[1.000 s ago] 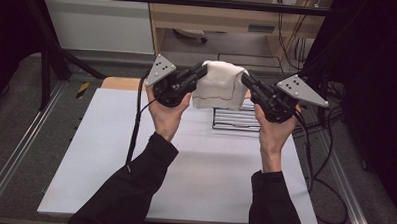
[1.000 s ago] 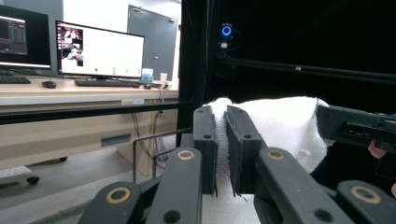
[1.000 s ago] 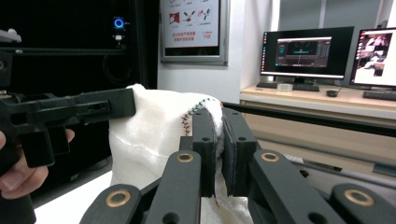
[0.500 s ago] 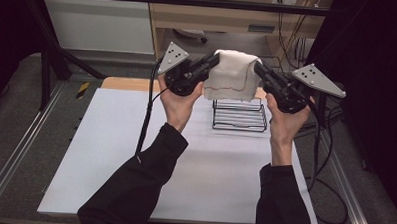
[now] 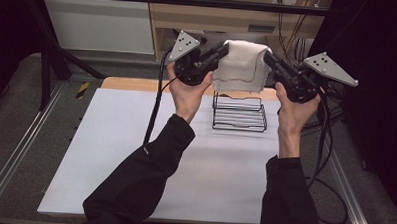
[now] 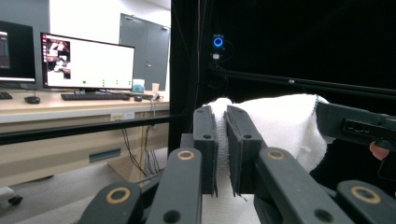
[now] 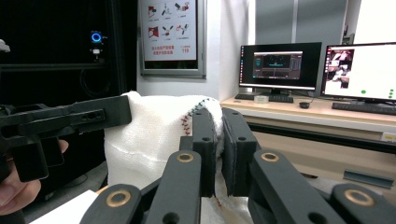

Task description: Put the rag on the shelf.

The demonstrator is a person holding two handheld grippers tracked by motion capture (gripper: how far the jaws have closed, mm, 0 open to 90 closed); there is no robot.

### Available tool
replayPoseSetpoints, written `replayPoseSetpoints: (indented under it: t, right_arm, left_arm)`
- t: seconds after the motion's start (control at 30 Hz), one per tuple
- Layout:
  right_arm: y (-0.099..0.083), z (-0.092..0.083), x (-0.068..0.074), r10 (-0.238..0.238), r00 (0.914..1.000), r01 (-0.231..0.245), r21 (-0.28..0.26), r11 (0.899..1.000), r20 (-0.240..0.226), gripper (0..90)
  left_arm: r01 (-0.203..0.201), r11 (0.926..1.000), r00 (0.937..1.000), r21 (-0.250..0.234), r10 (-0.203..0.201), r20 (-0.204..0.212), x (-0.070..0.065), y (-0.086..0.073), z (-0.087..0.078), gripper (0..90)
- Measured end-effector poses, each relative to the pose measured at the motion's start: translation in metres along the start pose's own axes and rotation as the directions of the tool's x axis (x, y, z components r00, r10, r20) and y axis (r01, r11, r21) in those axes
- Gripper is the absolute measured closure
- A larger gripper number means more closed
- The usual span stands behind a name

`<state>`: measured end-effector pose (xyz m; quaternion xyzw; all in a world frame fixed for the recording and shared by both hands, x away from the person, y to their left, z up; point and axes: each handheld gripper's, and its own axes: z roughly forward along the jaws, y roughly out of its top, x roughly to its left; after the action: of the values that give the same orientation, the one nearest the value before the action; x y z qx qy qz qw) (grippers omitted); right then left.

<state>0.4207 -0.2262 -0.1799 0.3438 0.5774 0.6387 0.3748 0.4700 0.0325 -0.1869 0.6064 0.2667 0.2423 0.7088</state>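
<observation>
We raised white towel (image 5: 240, 66) higher and farther from us, off black wire rack (image 5: 239, 112), now fully uncovered. Left gripper (image 5: 222, 51) and right gripper (image 5: 268, 58) moved up and away with it, both hands lifted, arms stretched further.

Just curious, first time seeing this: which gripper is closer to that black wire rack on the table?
Left, slightly. The left gripper hangs above the rack's left rear corner; the right gripper hangs above and just past its right rear corner.
</observation>
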Motion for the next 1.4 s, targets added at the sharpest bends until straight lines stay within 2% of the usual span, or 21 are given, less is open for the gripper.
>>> replayPoseSetpoints:
  t: [0.27,0.53,0.73,0.8,1.03,1.27,1.4]
  right_arm:
    - [0.01,0.006,-0.01,-0.002,0.9999,0.002,-0.013,1.0,0.013,85.3]
    - [0.016,0.014,-0.019,-0.007,0.9997,0.008,-0.018,1.0,0.024,85.3]
    - [0.024,0.022,-0.025,-0.013,0.9996,0.013,-0.015,1.0,0.026,85.3]
    - [0.024,0.026,-0.028,-0.01,0.9995,0.01,-0.011,1.0,0.032,85.3]
    - [0.017,0.04,-0.039,-0.007,0.9988,0.006,0.024,1.0,0.048,85.3]
    - [0.016,0.052,-0.048,0.006,0.9987,-0.007,0.031,0.999,0.051,85.3]
    - [0.013,0.056,-0.053,0.015,0.9983,-0.018,0.044,0.999,0.056,85.3]
  left_arm:
    - [-0.011,0.9999,0.9999,-0.004,0.011,0.003,0.001,0.009,0.013,82.9]
    - [-0.021,0.9998,0.9997,-0.005,0.021,-0.013,0.002,0.019,0.025,82.9]
    - [-0.022,0.9997,0.9995,-0.009,0.022,-0.021,0.009,0.024,0.036,82.9]
    - [-0.037,0.9993,0.9988,0.002,0.037,-0.031,0.01,0.025,0.041,82.9]
    - [-0.048,0.9981,0.997,0.038,0.05,-0.058,0.02,0.02,0.058,82.9]
    - [-0.055,0.9977,0.9959,0.04,0.058,-0.07,0.029,0.019,0.072,82.9]
    - [-0.045,0.998,0.9966,0.043,0.048,-0.068,0.032,0.014,0.078,82.9]
